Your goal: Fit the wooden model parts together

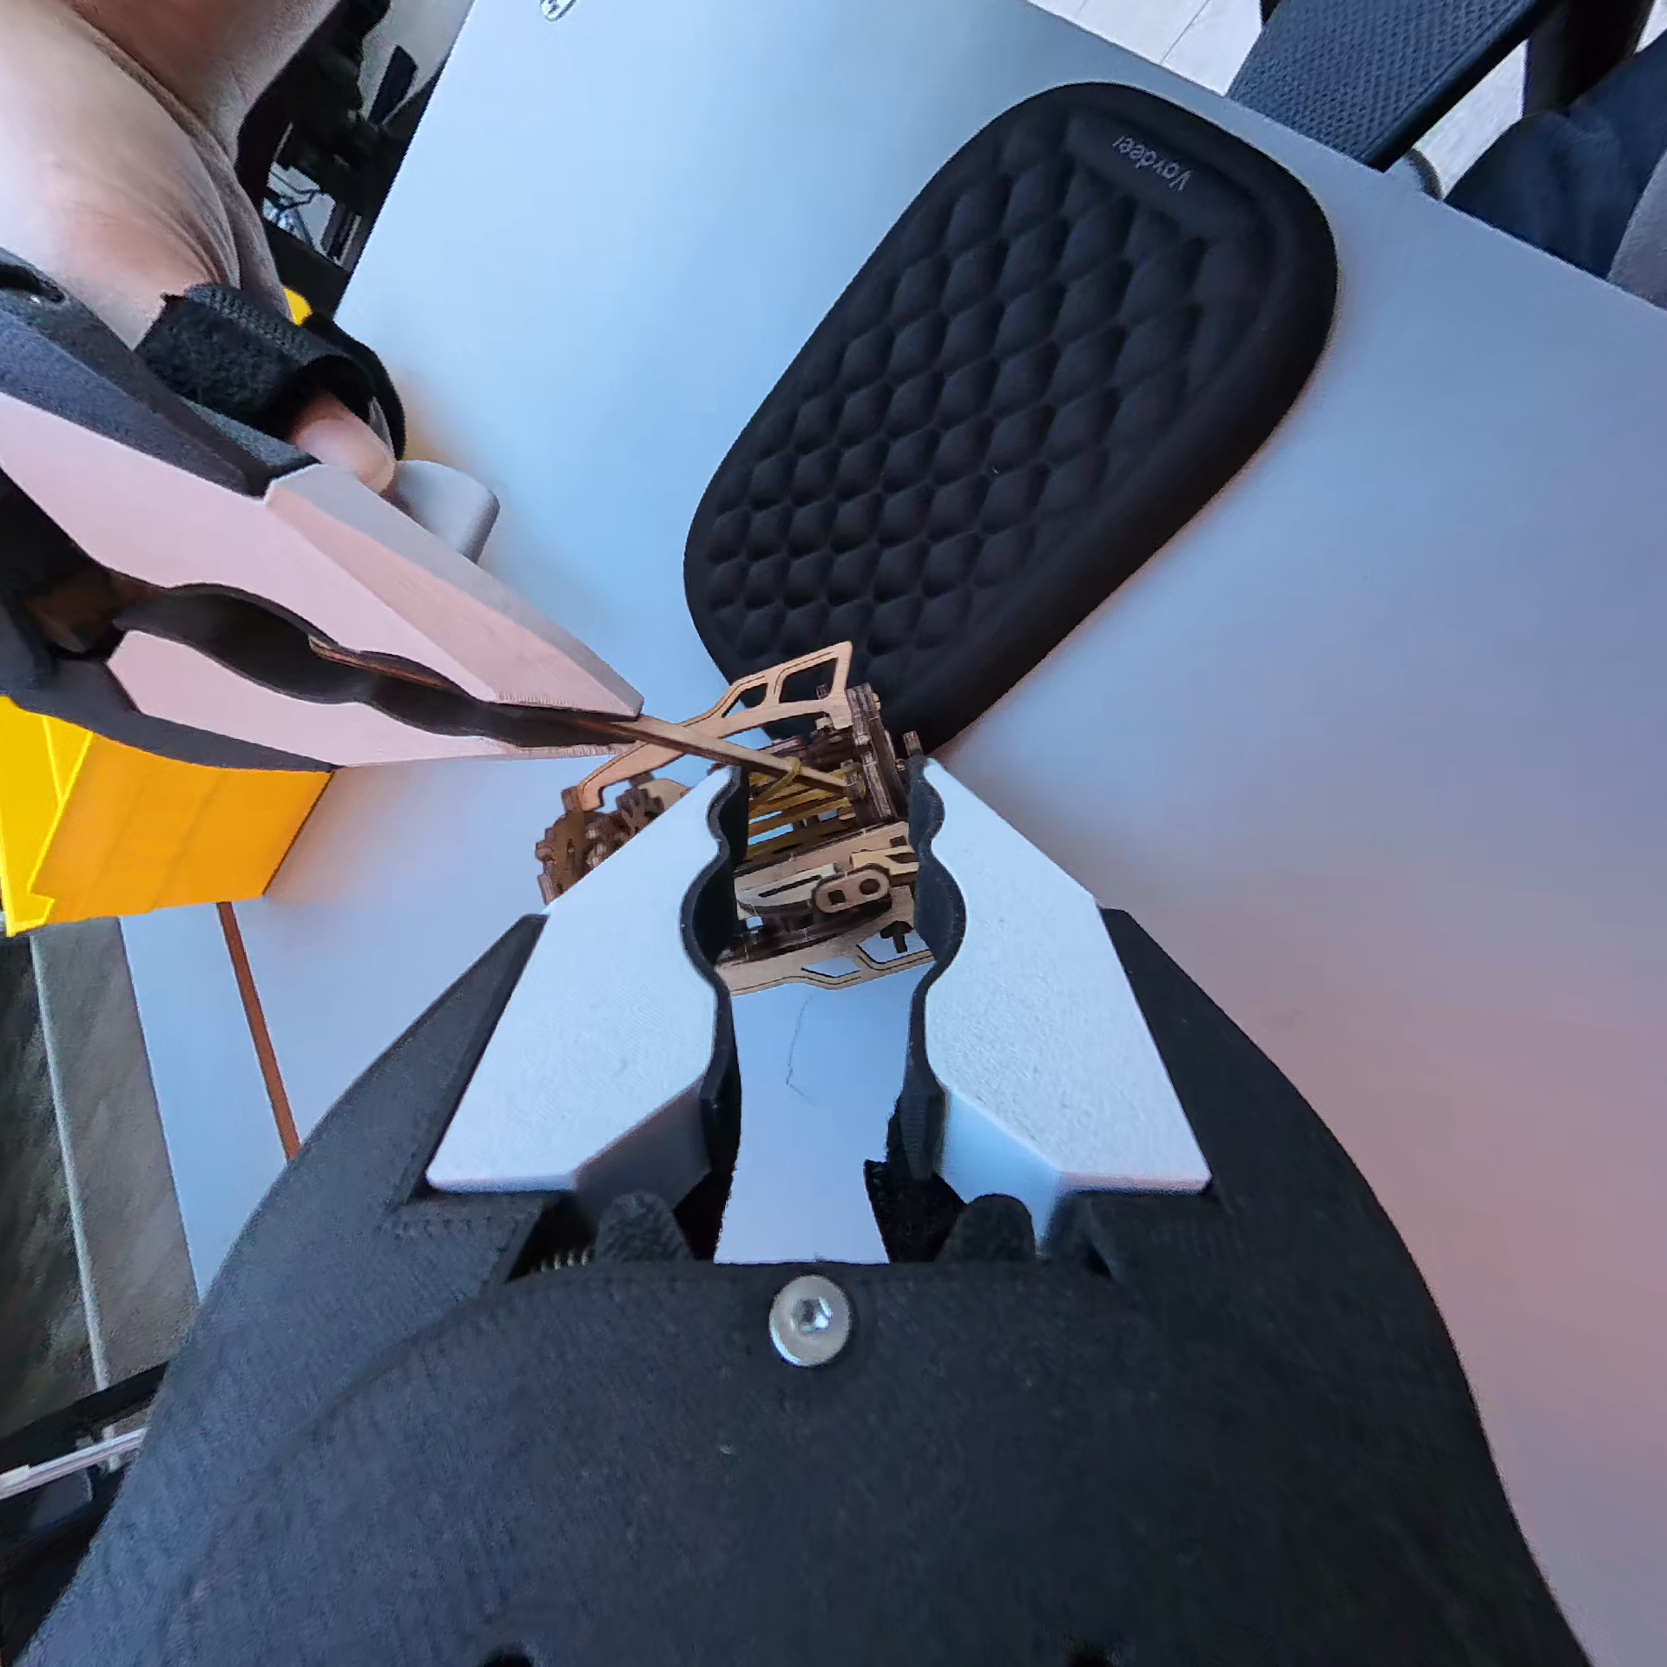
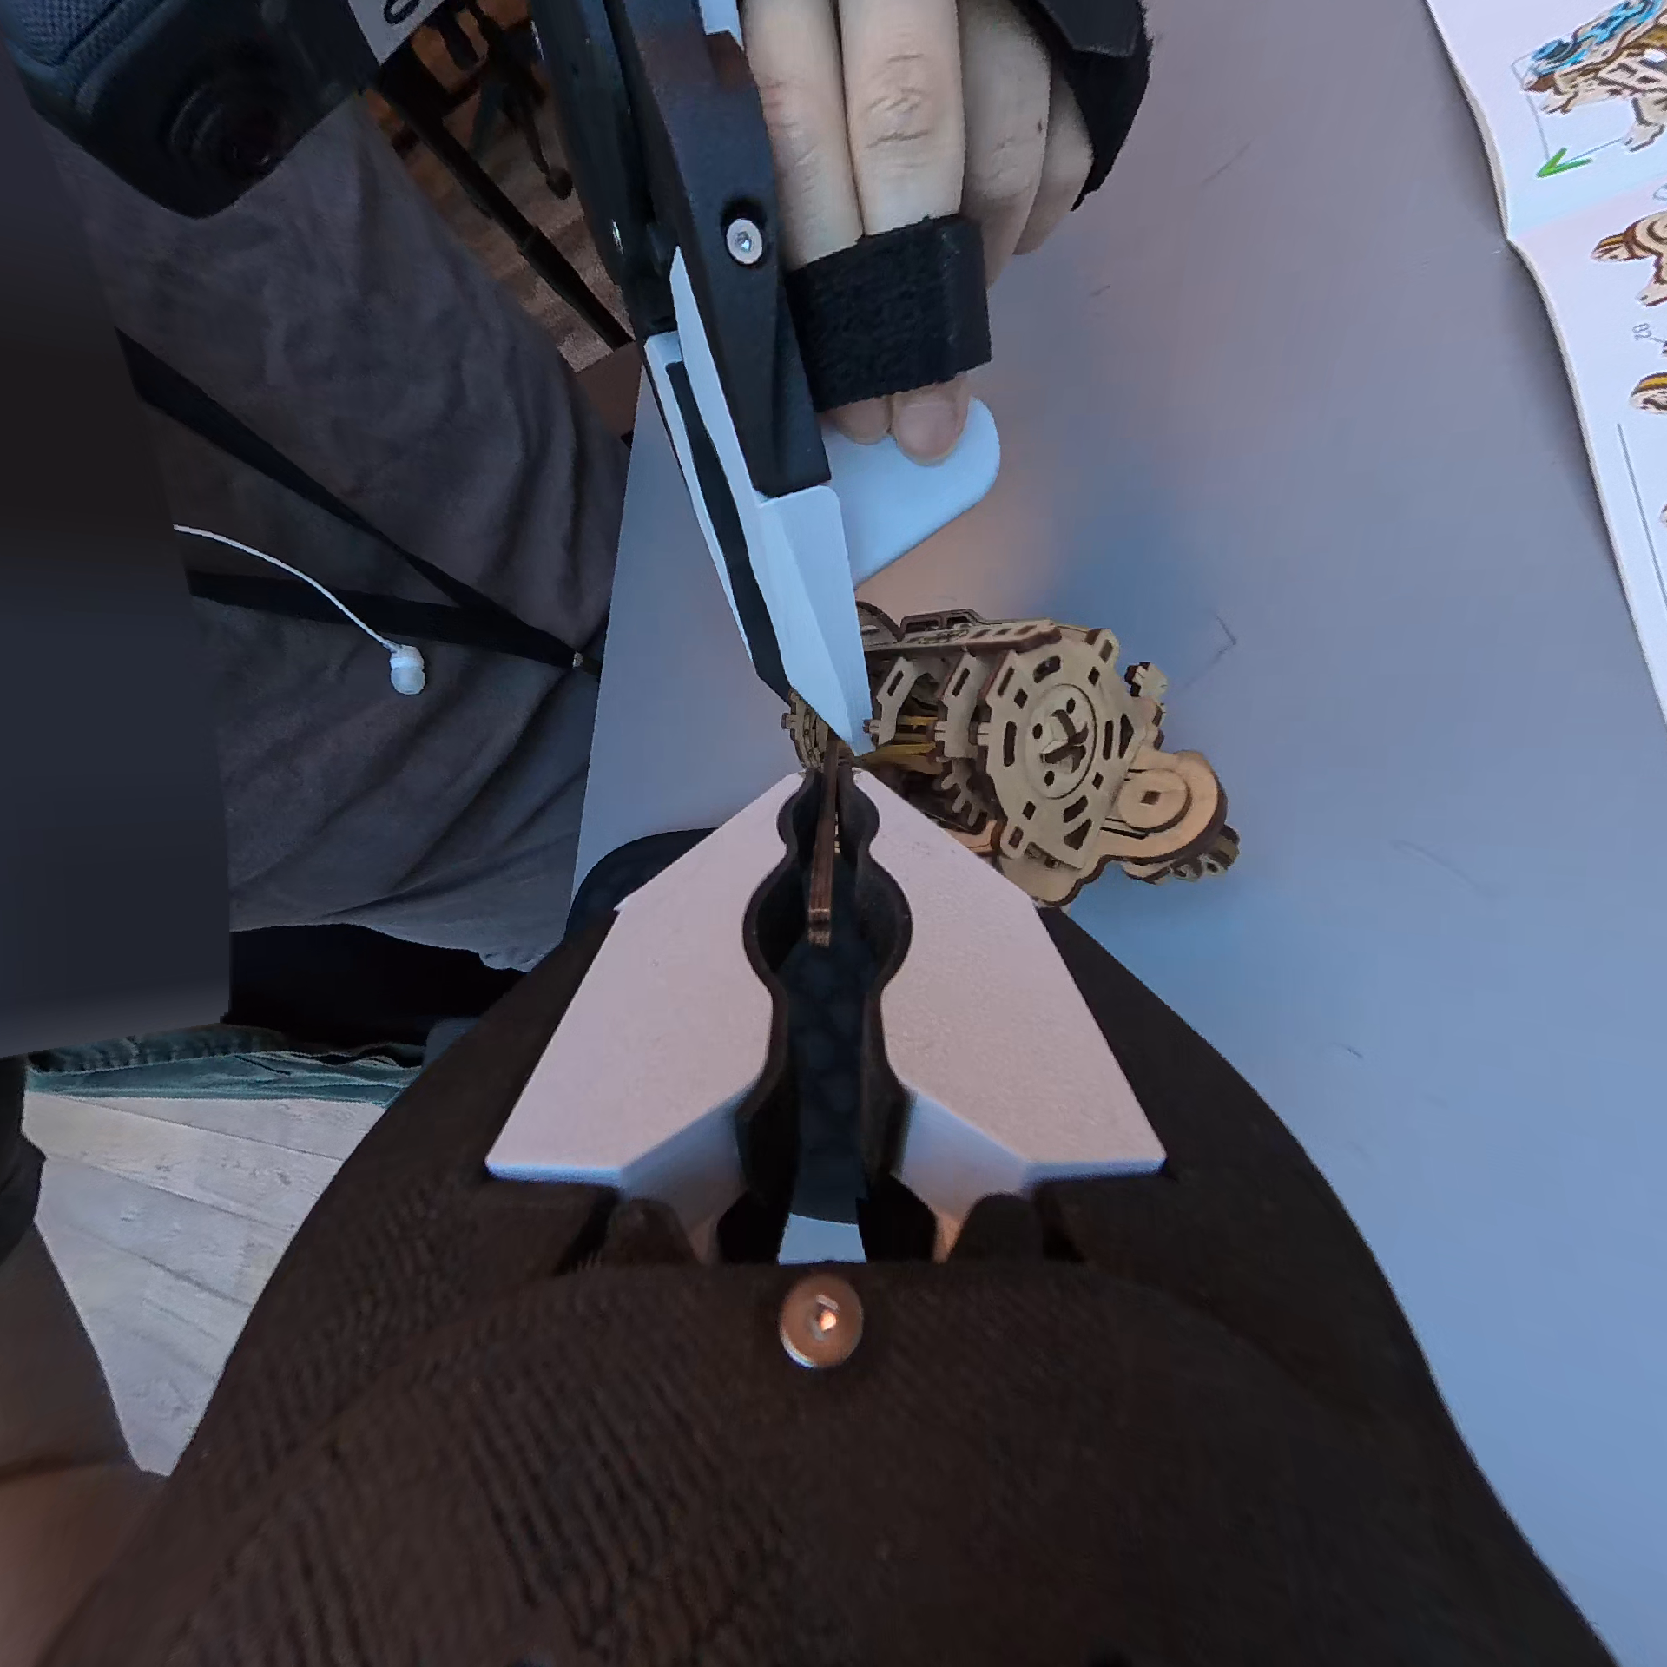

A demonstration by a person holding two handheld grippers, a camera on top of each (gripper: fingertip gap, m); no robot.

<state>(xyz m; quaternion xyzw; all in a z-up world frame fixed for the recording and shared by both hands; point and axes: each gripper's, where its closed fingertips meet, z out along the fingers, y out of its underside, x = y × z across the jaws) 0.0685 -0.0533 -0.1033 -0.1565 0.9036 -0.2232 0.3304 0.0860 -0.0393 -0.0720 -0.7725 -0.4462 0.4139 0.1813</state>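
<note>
1. Left wrist view: the left tool (image 1: pixel 825 785) grips the wooden model body (image 1: pixel 825 866) between its fingers, over the grey worktop (image 1: pixel 1263 902) near a black quilted pad (image 1: pixel 1010 388).
2. The right tool (image 2: pixel 825 794) is pressed together on a thin flat wooden part (image 2: pixel 819 866), its tip at the model body (image 2: pixel 1037 749).
3. Risk: the flat part is slender and cut out; side load or a misaligned slot may snap it.
4. Risk: yellow rubber bands (image 1: pixel 794 798) sit at the insertion point and may snag the tip.
5. Risk: excess squeeze may crush the body's gears.
6. Appearance: pale laser-cut plywood with dark edges, layered toothed wheels (image 2: pixel 1055 740), open framework.
</note>
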